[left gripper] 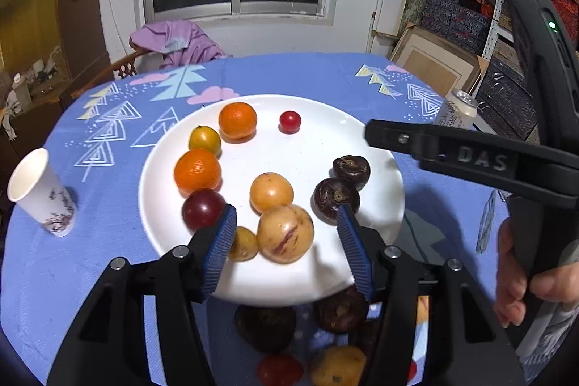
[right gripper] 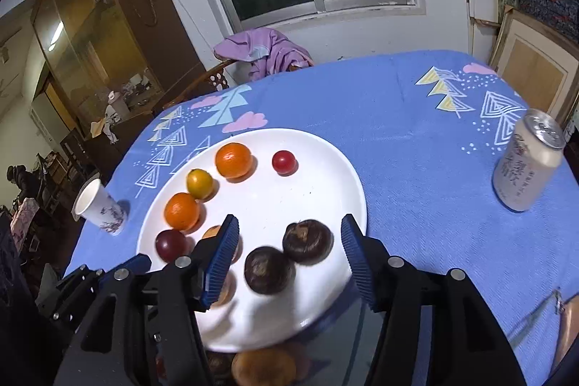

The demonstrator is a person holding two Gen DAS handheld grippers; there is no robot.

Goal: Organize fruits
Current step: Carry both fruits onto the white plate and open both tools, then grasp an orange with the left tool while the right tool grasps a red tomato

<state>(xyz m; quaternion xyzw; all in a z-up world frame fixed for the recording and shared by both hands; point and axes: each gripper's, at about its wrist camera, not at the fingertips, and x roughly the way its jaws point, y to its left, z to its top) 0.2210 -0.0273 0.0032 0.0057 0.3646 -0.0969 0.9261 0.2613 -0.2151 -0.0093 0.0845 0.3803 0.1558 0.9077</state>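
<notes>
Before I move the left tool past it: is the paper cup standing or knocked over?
Standing upright. The paper cup rests on its base on the blue tablecloth, open mouth up, left of the white plate. Its lean looks like fisheye distortion.

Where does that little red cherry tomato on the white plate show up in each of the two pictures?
Left wrist view: small red tomato at the plate's far side, right of the top orange.
Right wrist view: same tomato, far side, left of centre.
Shared landmark: the paper cup left of the white plate.

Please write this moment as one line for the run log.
left gripper: open, over tan fruit | right gripper: open, over dark fruits | plate: holds fruits
</notes>
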